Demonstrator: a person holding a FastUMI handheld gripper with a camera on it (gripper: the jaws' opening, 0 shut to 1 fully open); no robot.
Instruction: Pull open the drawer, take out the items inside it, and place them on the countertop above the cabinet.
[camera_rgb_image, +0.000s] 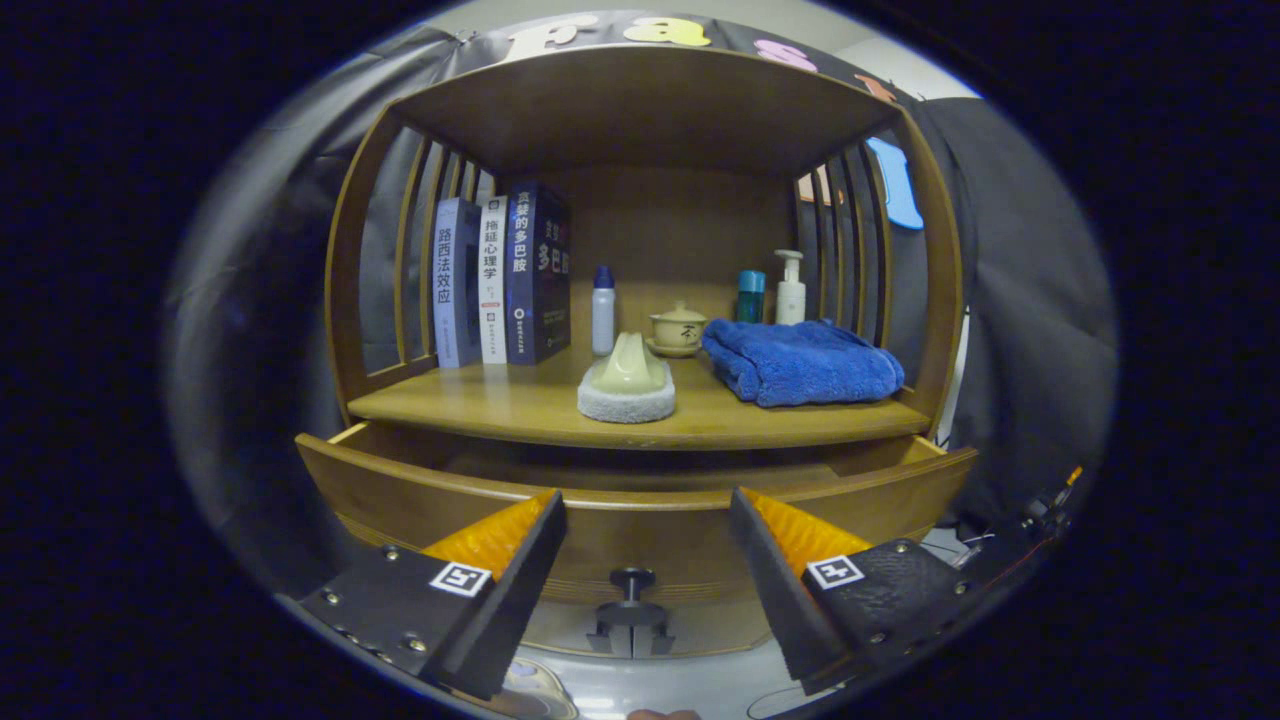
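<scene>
Gripper (647, 510): fingers spread apart, holding nothing | Drawer (640, 500): pulled out below the countertop (520, 405), knob (632, 580) between fingers | Scrubber (628, 385) on countertop: likely light, stiff top, soft base; grasp its raised ridge | Count: three books (500, 280), three bottles (603, 310), one towel (800, 362), one lidded cup (678, 327)

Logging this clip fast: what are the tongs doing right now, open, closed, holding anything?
Tongs: open and holding nothing, fingers spread in front of the pulled-out drawer, with its knob between them.
</scene>
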